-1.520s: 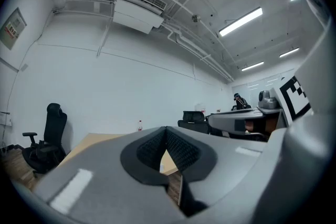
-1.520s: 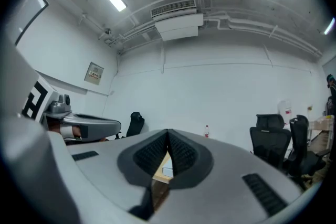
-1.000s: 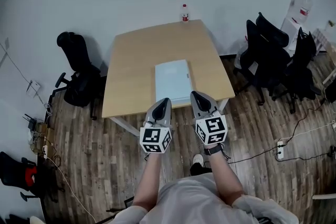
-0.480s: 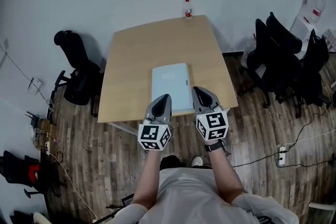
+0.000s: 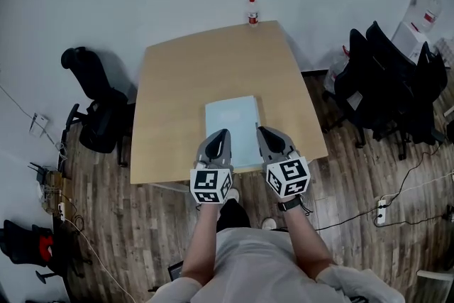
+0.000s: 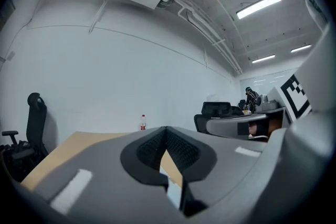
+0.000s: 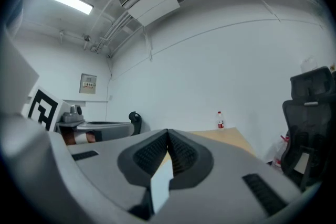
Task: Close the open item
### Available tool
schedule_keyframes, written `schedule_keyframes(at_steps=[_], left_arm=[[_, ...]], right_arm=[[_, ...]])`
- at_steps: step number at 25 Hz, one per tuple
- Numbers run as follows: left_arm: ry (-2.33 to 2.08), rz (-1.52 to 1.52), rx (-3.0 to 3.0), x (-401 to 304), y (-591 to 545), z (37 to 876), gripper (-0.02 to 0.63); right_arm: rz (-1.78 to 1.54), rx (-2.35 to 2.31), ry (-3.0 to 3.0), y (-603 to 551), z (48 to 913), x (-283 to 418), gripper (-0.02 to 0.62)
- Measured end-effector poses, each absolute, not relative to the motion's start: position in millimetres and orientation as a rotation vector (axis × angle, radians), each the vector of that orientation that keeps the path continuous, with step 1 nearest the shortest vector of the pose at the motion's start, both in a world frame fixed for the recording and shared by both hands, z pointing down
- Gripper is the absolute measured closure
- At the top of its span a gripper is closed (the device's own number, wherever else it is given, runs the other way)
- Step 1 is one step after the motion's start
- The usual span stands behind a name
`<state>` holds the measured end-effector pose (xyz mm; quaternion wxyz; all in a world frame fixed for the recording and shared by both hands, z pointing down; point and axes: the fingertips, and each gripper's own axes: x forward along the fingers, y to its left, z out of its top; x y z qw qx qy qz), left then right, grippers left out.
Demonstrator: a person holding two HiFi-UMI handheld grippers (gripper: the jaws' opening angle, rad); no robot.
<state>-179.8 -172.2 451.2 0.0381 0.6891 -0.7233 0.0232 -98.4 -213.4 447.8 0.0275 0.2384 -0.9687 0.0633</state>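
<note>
Reach is what the coming move is judged to turn on. The pale flat item [image 5: 233,128] lies on the tabletop [image 5: 181,81] straight ahead of both tools, in the lane between them. Its long axis runs away from the person, roughly in line with the way the jaws are pointed. The left hand-held gripper [image 5: 221,133] is seen over the item's near left corner, the right hand-held gripper [image 5: 261,130] at its near right edge. Neither is clearly nearer, so either could be used.

Both pairs of jaws are pressed together with nothing held between them.

From the head view the item's whole outline and its place toward the near edge are given. Whether contact is made cannot be told, nor where the item opens.

In the left gripper view [image 6: 166,130] and the right gripper view [image 7: 168,132] only a pale sliver is shown below the shut tips, probably the item. A bottle [image 7: 220,119] at the far edge is made out far ahead.
</note>
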Motion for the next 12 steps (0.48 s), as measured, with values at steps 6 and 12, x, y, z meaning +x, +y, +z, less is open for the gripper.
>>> schedule_keyframes(at_steps=[6, 12], left_arm=[[-2.156, 0.156, 2.195, -213, -219, 450, 0.597], [-2.062, 0.22, 2.26, -224, -258, 466, 0.597]], right_arm=[[0.133, 0.76, -2.945, -235, 453, -142, 0.583], [0.131, 0.841, -2.879, -261, 466, -158, 0.583]])
